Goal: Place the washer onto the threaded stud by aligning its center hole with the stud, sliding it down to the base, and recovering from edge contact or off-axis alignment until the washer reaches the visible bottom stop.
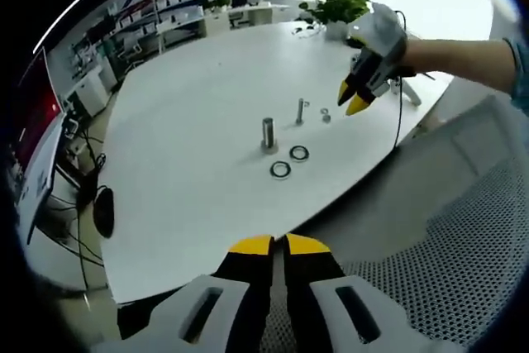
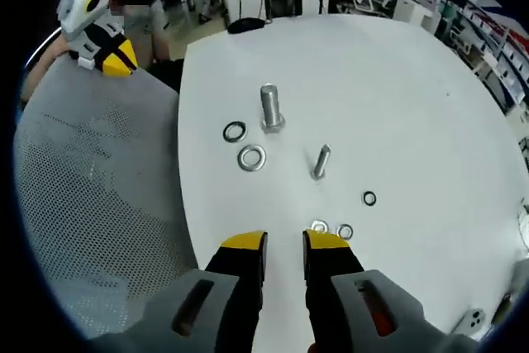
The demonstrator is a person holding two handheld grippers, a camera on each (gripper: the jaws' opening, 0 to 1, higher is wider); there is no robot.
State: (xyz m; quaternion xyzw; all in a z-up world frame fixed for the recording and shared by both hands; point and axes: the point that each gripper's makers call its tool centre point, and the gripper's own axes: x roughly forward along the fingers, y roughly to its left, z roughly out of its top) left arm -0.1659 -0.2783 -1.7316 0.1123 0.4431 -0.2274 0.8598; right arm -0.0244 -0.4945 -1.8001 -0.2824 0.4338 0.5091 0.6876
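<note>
- The large threaded stud (image 2: 270,108) stands upright on the white table (image 2: 397,97), seated on its wide base, with nothing on its shaft.
- Just beside its base lie two flat rings: a bright washer (image 2: 251,158) and a darker ring (image 2: 235,131), close together but apart, neither touching the stud.
- A smaller bolt (image 2: 321,161) stands nearer the right gripper, tilted a little in the right gripper view (the fisheye may account for some of that).
- Two small washers (image 2: 331,228) lie side by side just ahead of the right gripper's tips, and a small dark ring (image 2: 369,198) sits off to one side of them.
- The right gripper (image 2: 284,241) hovers over the table edge, jaws slightly parted and holding nothing.
- The left gripper (image 1: 278,244) hangs off the table's near edge above a grey mesh chair (image 1: 471,245); its yellow-tipped jaws are nearly together, with nothing between them.
- In the left gripper view, the stud (image 1: 269,134) stands mid-table with both rings on the near side of it.
</note>
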